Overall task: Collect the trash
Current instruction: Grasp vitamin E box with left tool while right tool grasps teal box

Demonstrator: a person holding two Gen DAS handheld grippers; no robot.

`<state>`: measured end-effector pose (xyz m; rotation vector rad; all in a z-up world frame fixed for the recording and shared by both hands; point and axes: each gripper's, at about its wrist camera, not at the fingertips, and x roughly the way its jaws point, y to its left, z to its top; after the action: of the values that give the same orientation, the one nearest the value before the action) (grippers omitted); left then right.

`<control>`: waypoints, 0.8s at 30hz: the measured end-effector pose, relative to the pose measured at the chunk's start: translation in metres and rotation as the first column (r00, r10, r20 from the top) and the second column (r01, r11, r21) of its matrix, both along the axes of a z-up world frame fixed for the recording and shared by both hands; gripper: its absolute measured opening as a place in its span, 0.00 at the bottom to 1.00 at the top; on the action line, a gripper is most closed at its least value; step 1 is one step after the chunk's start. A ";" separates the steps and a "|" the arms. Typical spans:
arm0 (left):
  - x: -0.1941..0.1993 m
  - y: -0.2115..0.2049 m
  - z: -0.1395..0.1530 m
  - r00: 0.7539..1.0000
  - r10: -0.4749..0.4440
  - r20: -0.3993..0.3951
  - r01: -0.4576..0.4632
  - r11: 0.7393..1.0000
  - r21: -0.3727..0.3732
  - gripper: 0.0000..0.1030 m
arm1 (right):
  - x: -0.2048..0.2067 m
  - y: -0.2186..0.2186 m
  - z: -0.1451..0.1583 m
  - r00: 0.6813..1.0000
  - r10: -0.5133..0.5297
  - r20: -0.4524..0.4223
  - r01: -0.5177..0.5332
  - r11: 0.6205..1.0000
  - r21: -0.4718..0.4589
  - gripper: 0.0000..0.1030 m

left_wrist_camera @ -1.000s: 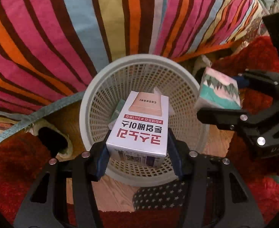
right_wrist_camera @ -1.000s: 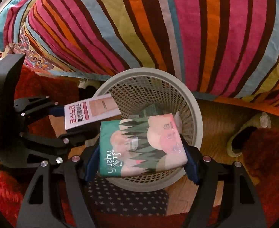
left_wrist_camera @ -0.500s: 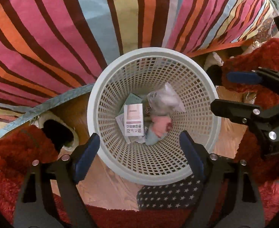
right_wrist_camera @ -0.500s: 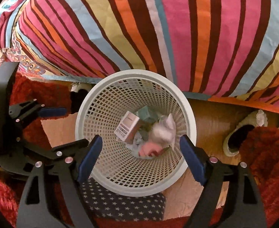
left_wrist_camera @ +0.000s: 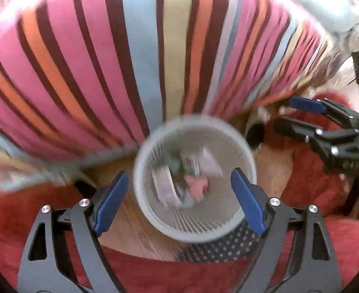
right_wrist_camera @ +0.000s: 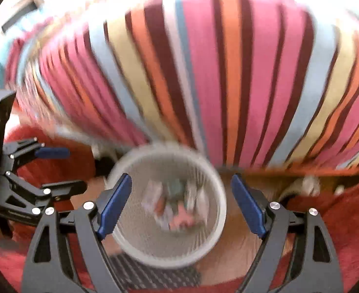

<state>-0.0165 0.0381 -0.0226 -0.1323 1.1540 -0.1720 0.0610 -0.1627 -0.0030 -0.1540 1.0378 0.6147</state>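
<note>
Now both frames are smeared with motion blur, and no brand, label or writing can be read on anything. The white mesh wastebasket (left_wrist_camera: 140, 178) stands upright on the wooden floor (left_wrist_camera: 135, 229), its round mouth facing up toward both cameras, so its long axis runs roughly along the line of sight. The trash (left_wrist_camera: 179, 183) lies in a loose heap at the basket's bottom: a pale carton, a teal-and-white pack, something pink (right_wrist_camera: 179, 219) and a crumpled white piece. Which way each item's long side points is too blurred to tell.

The left tongs (left_wrist_camera: 179, 202) have their blue pads spread wide, wider than they stood a second ago, with nothing between them; the basket shows below in the gap. The right tongs (right_wrist_camera: 181, 202) likewise stand wide apart and empty, their jaws too having opened within the last second. Each pair also shows at the edge of the other's view.

Behind the basket a striped blanket (left_wrist_camera: 142, 61) in pink, orange, blue, yellow and dark red hangs down to the floor. A red shaggy rug (left_wrist_camera: 326, 244) lies on both sides, and a dark star-patterned cloth (left_wrist_camera: 218, 249) sits just at the basket's near edge.
</note>
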 end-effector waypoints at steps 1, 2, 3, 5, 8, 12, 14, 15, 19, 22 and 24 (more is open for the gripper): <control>0.005 0.007 0.019 0.999 0.002 0.049 -0.003 1.000 0.022 0.81 | 0.007 0.000 0.017 0.999 -0.023 0.040 0.021 0.999 0.033 0.77; 0.014 0.017 0.042 0.994 0.011 0.110 -0.016 0.999 0.046 0.81 | 0.016 0.000 0.036 0.995 -0.051 0.085 0.045 0.997 0.068 0.77; 0.025 0.027 0.063 0.985 0.025 0.171 -0.036 0.997 0.062 0.81 | 0.025 0.000 0.051 0.989 -0.080 0.122 0.068 0.993 0.101 0.77; 0.052 0.050 0.096 0.958 0.079 0.274 -0.105 0.991 0.084 0.81 | 0.050 0.005 0.084 0.965 -0.164 0.204 0.129 0.976 0.177 0.77; 0.111 0.086 0.126 0.900 0.212 0.380 -0.268 0.958 0.100 0.81 | 0.091 0.022 0.114 0.919 -0.282 0.276 0.216 0.945 0.246 0.77; 0.189 0.116 0.131 0.862 0.309 0.402 -0.369 0.926 0.078 0.81 | 0.151 0.052 0.130 0.887 -0.373 0.272 0.289 0.908 0.304 0.77; 0.222 0.123 0.129 0.857 0.326 0.399 -0.388 0.918 0.081 0.81 | 0.176 0.070 0.129 0.877 -0.396 0.272 0.315 0.902 0.295 0.77; 0.240 0.126 0.126 0.856 0.338 0.392 -0.401 0.912 0.090 0.81 | 0.187 0.077 0.128 0.873 -0.406 0.268 0.328 0.898 0.293 0.77; 0.287 0.136 0.117 0.860 0.363 0.359 -0.418 0.904 0.086 0.81 | 0.230 0.107 0.119 0.867 -0.438 0.238 0.382 0.890 0.247 0.77; 0.312 0.148 0.110 0.861 0.383 0.336 -0.428 0.901 0.071 0.81 | 0.250 0.117 0.112 0.845 -0.476 0.244 0.435 0.877 0.206 0.77; 0.321 0.155 0.106 0.860 0.389 0.329 -0.431 0.900 0.061 0.81 | 0.264 0.121 0.107 0.828 -0.512 0.230 0.483 0.859 0.172 0.77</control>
<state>0.3046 0.1927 0.0834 -0.2230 0.7967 0.2596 0.3251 -0.0413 0.1040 0.1283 0.7342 0.1597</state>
